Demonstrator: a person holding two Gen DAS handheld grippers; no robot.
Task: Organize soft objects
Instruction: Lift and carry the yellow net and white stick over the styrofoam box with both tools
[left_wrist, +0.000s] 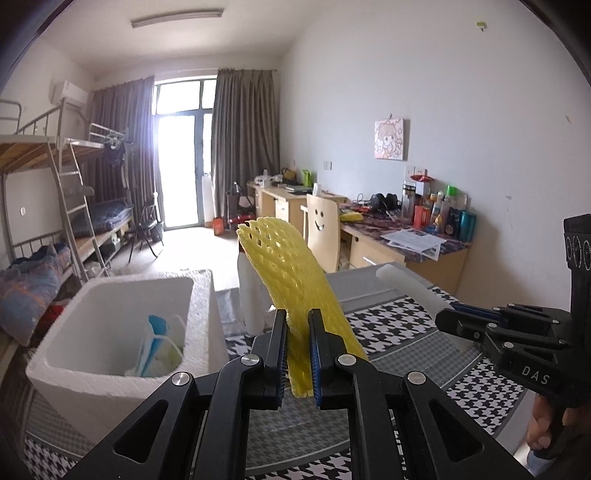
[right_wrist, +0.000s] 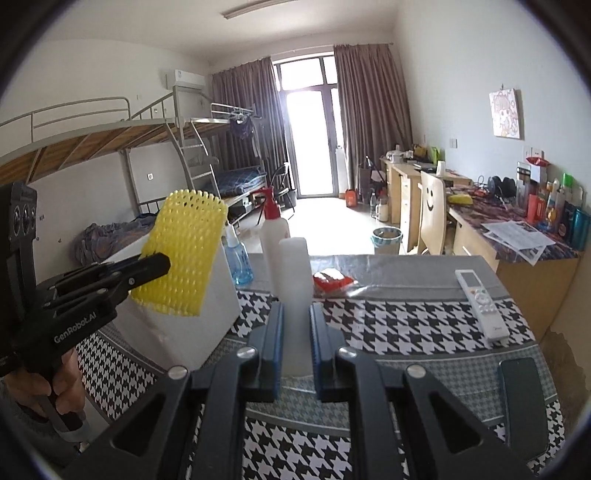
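Observation:
A yellow foam net sleeve (left_wrist: 291, 273) stands up between the pads of my left gripper (left_wrist: 297, 317), which is shut on its lower part. My right gripper (right_wrist: 295, 310) is shut on a white foam sleeve (right_wrist: 293, 266) that also points upward. In the right wrist view the left gripper (right_wrist: 162, 262) holds the yellow net (right_wrist: 181, 254) in front of a white foam box (right_wrist: 199, 325). That box (left_wrist: 199, 314) sits at the left of the left wrist view, open, with blue and green soft items (left_wrist: 159, 347) inside. The right gripper (left_wrist: 443, 319) shows at the right with the white foam (left_wrist: 402, 277).
The table wears a black-and-white houndstooth cloth (right_wrist: 388, 317). On it are a blue spray bottle (right_wrist: 238, 258), a white spray bottle with a red top (right_wrist: 273, 229), a red packet (right_wrist: 330, 280), a white remote (right_wrist: 480, 302) and a dark phone (right_wrist: 524, 402). A hand (right_wrist: 44, 384) holds the left gripper's handle.

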